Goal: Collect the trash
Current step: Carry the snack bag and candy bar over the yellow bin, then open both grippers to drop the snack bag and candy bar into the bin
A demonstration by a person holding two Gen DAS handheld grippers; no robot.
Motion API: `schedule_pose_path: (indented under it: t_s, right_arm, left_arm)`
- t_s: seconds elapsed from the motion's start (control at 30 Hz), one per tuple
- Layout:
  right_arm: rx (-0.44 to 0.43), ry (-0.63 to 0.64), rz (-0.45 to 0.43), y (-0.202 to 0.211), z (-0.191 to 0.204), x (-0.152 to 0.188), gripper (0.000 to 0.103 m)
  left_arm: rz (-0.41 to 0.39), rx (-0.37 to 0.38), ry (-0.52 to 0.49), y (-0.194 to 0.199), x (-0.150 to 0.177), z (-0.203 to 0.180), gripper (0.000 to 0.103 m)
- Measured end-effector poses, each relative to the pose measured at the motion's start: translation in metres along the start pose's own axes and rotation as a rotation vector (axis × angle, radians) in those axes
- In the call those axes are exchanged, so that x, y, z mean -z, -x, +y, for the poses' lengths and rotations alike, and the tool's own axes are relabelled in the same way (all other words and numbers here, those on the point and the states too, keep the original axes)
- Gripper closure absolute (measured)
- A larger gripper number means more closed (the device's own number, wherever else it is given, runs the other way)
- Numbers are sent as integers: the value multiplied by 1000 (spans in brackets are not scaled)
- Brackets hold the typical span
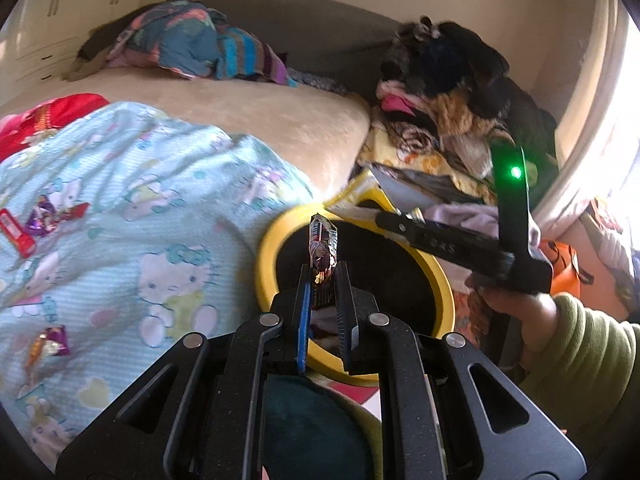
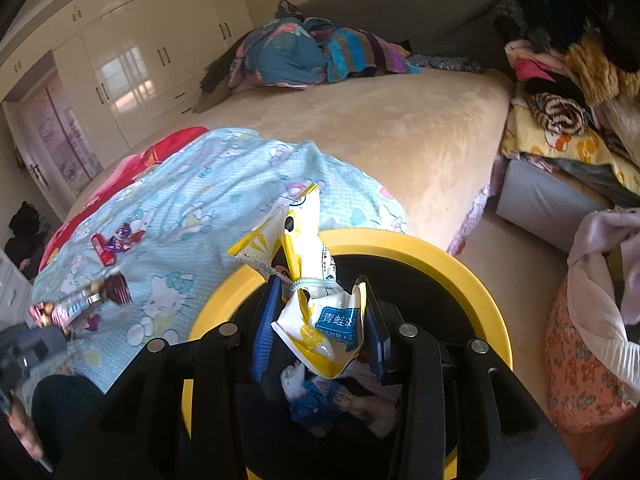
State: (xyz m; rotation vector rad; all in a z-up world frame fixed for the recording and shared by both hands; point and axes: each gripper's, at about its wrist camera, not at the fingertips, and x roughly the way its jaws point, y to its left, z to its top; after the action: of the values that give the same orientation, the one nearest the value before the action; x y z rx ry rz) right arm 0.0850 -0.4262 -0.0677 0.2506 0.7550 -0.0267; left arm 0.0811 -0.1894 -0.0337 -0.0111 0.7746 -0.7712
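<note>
We see a bed [image 2: 420, 128] beside the yellow-rimmed bin [image 2: 460, 264], spread with a pale blue cartoon-print blanket [image 1: 132, 208]. More litter lies on that blanket: a red wrapper [image 1: 16, 234] touching a purple one [image 1: 42, 216], and another crumpled purple wrapper [image 1: 50, 342] nearer us. A heap of striped and patterned clothes [image 1: 200, 48] sits at the far side of the bed, and a second pile of clothes [image 1: 448, 92] rises beyond the bin. White wardrobes [image 2: 132, 60] line the wall.

In the left wrist view, the right gripper [image 1: 404, 226] reaches across the far rim of the bin, borne by a hand [image 1: 516, 304] in a green sleeve [image 1: 588, 364].

Our left gripper [image 1: 323, 280] has its jaws nearly together, pinching a dark snack wrapper [image 1: 322, 248] that stands upright between the pads, over the bin's black opening. In its own view, our right gripper [image 2: 320, 300] clamps a crumpled white and yellow packet [image 2: 316, 312] with jaws partway apart; the packet sticks out past the fingertips above the bin, where blue and white scraps [image 2: 316, 396] already lie.
</note>
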Motion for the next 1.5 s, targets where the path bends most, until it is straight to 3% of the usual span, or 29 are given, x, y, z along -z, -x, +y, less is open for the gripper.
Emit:
schedule_pose_path:
  t_s: [0.3,0.73,0.8,0.87,0.9,1.0,1.03,1.2,1.33,1.5]
  right_arm:
    - [33,-48,53,-13,-29,10,67]
    - [26,-104,85,-21,-53,15,65]
    - [12,-112,95,-22,-53,13,60]
    - [13,-131,92,-21,-55,13,47]
    - [20,-140,86,-20,-56,12,45]
    - [32,-137,67,-15,-54,10,42]
    - [37,-129,54,-13,-52,9,41]
    - [10,-67,-30,4,-28,0,40]
    - [-46,-2,-95,18,1,-7,33]
    - [-112,45,-130,30,28,-13,29]
  left_arm:
    - [113,44,-13,-44,11,-16,95]
    - [181,52,-27,-82,15,-18,95]
    - [182,55,-27,-86,14,-17,87]
    - [167,44,-12,-84,11,-14,29]
    - [139,40,5,-79,9,-10,23]
    - [101,19,30,-65,3,-2,17]
    - [89,5,35,-61,1,0,11]
    - [18,-68,64,-34,-4,14,11]
    - [-22,-119,76,-17,-7,23,11]
    - [-77,-175,97,6,-11,37,11]
